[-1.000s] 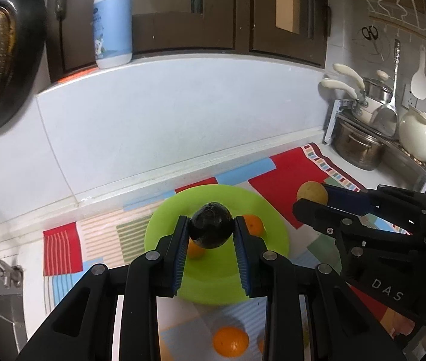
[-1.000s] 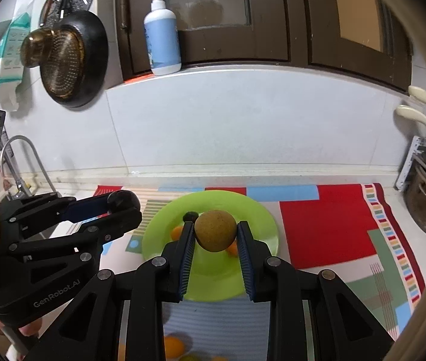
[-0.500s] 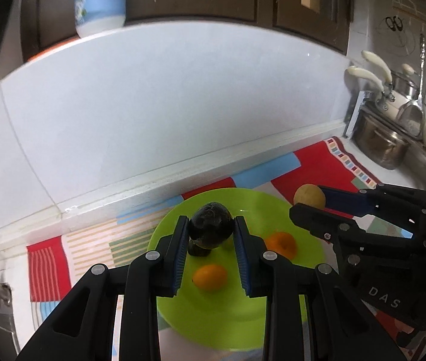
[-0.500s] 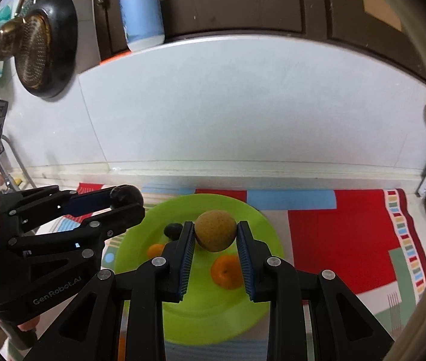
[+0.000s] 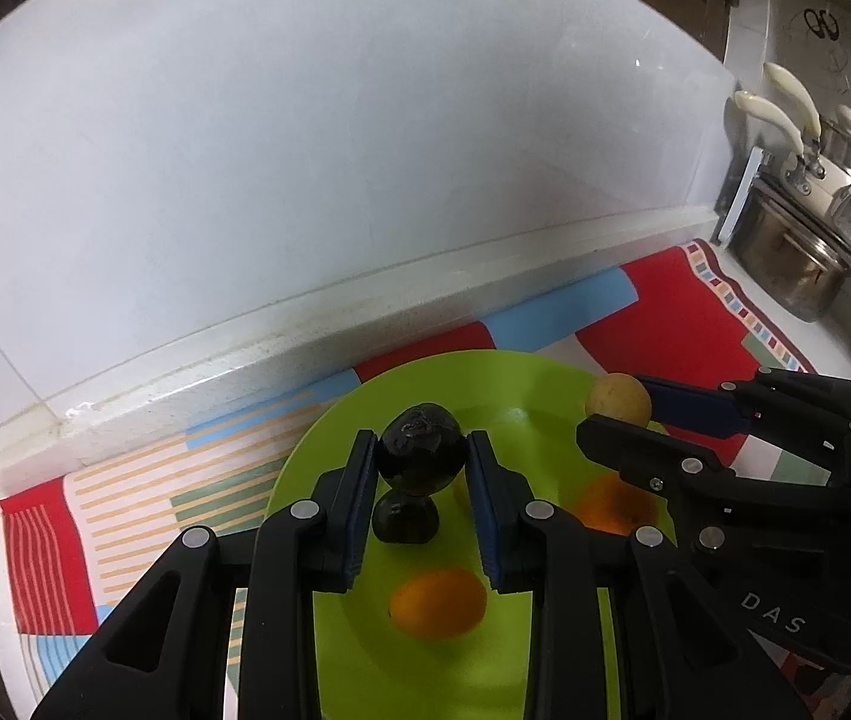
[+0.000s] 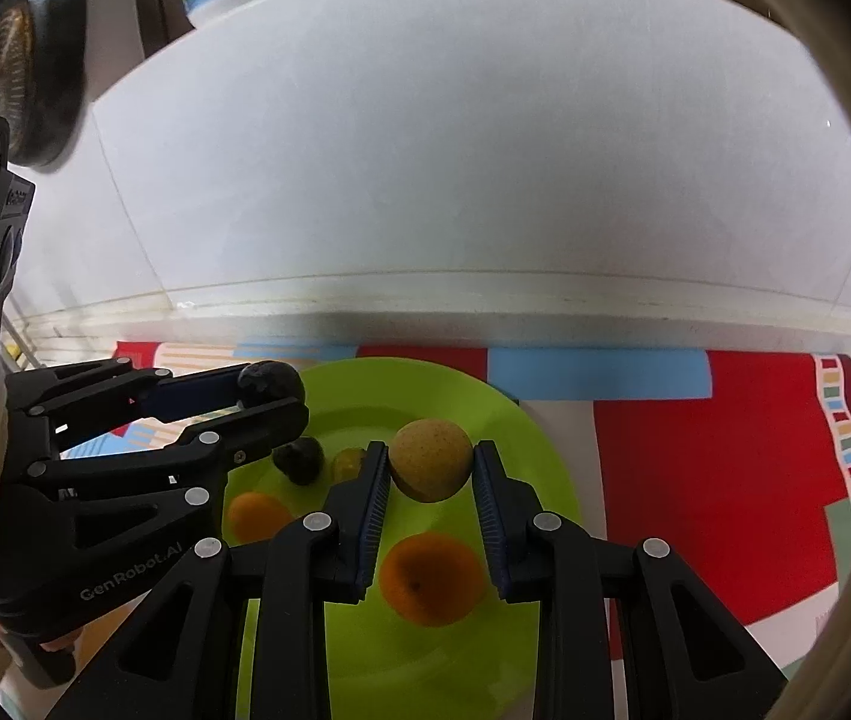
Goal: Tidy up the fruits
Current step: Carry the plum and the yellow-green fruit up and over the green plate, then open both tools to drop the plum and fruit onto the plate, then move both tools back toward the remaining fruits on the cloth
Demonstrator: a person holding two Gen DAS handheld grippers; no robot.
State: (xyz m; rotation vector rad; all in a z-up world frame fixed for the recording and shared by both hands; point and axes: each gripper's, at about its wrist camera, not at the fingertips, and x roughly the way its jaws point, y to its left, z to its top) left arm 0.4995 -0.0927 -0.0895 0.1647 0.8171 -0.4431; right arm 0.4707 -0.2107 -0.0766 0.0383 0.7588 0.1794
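A: Grippers first, what did each hold?
B: The left gripper [image 5: 422, 456] was clamped on a dark fruit [image 5: 422, 455]; the right gripper [image 6: 430, 468] was clamped on a tan fruit [image 6: 430, 461].
A: Below them?
B: A green plate [image 6: 533, 462] carried two oranges [image 6: 430, 579], a second dark fruit [image 6: 299, 461] and a small yellowish one [image 6: 347, 463].
A: Farther back?
B: A patterned mat [image 6: 713, 450] covered the surface, reaching the white wall [image 6: 455, 168].
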